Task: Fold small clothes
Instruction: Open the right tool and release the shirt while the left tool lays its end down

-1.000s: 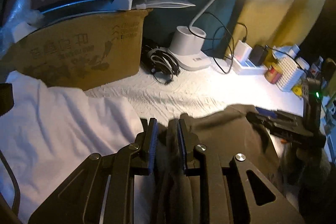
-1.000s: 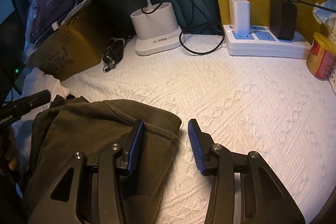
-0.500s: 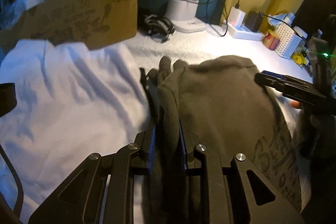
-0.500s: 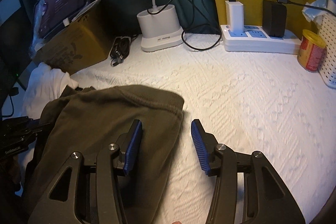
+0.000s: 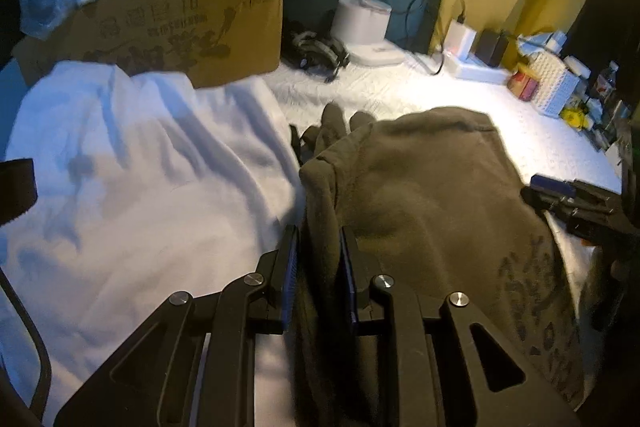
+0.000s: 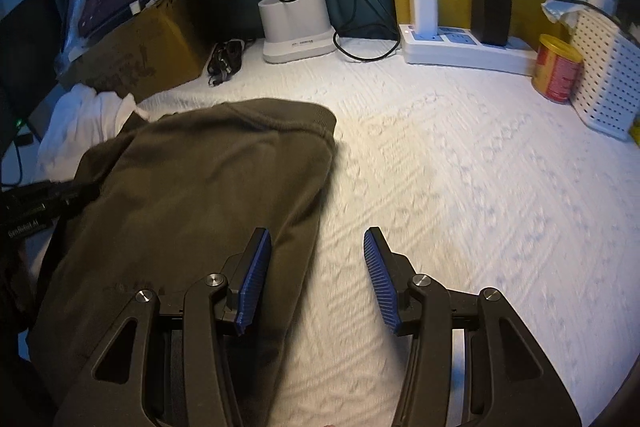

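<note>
A dark olive garment (image 5: 420, 211) lies lengthwise on the white textured cover (image 6: 460, 167), with printed lettering near its close end. My left gripper (image 5: 319, 233) is shut on a raised fold along the garment's left edge. In the right wrist view the same garment (image 6: 200, 179) fills the left half. My right gripper (image 6: 317, 239) stands open over its right edge, one finger above the cloth and the other above the cover, nothing pinched. Each gripper shows in the other's view: the right gripper (image 5: 560, 195) and the left gripper (image 6: 40, 199).
A white garment (image 5: 140, 187) lies left of the olive one. Behind it stands a cardboard box (image 5: 180, 27) with a tablet on top. Along the back are a cable bundle (image 6: 226, 61), a lamp base (image 6: 294, 27), a power strip (image 6: 460, 47), a red can (image 6: 558, 71) and a white perforated basket (image 6: 608, 75).
My left gripper has drawn back with the fold still in it, and the olive garment now lies stretched out longer. The right gripper has slid back along the garment's right edge, away from the hem.
</note>
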The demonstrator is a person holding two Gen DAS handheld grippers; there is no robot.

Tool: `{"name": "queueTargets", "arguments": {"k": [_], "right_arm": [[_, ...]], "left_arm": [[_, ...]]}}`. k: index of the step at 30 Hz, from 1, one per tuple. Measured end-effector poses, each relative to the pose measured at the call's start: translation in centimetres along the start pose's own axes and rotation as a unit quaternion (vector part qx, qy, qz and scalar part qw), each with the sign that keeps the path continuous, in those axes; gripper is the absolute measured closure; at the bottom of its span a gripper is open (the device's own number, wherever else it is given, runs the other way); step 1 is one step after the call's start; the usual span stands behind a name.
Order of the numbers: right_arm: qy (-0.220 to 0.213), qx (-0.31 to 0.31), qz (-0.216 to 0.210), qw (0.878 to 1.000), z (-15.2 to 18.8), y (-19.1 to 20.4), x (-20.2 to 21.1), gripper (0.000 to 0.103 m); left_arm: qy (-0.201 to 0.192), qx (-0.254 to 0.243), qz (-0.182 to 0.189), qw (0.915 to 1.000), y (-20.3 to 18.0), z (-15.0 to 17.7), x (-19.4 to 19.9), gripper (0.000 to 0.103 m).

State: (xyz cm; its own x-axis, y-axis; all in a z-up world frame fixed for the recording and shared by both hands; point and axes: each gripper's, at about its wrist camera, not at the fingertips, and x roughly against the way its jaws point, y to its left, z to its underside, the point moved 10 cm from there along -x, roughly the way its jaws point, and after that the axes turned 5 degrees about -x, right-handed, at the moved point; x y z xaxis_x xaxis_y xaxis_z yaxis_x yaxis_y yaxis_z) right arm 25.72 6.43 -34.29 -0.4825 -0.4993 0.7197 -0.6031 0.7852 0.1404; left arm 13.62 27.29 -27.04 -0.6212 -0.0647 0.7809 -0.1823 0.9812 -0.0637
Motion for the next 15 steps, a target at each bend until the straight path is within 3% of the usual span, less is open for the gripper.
{"name": "queueTargets", "arguments": {"k": [7, 15], "right_arm": [[0.001, 0.000, 0.001, 1.000, 1.8, 0.8, 1.3, 0.052], [0.001, 0.003, 0.000, 1.000, 4.1, 1.3, 2.6, 0.052]], "left_arm": [[-0.024, -0.017, 0.027, 0.9992, -2.6, 0.9, 3.1, 0.084], [0.014, -0.026, 0.035, 0.9989, -4.3, 4.8, 2.8, 0.083]]}}
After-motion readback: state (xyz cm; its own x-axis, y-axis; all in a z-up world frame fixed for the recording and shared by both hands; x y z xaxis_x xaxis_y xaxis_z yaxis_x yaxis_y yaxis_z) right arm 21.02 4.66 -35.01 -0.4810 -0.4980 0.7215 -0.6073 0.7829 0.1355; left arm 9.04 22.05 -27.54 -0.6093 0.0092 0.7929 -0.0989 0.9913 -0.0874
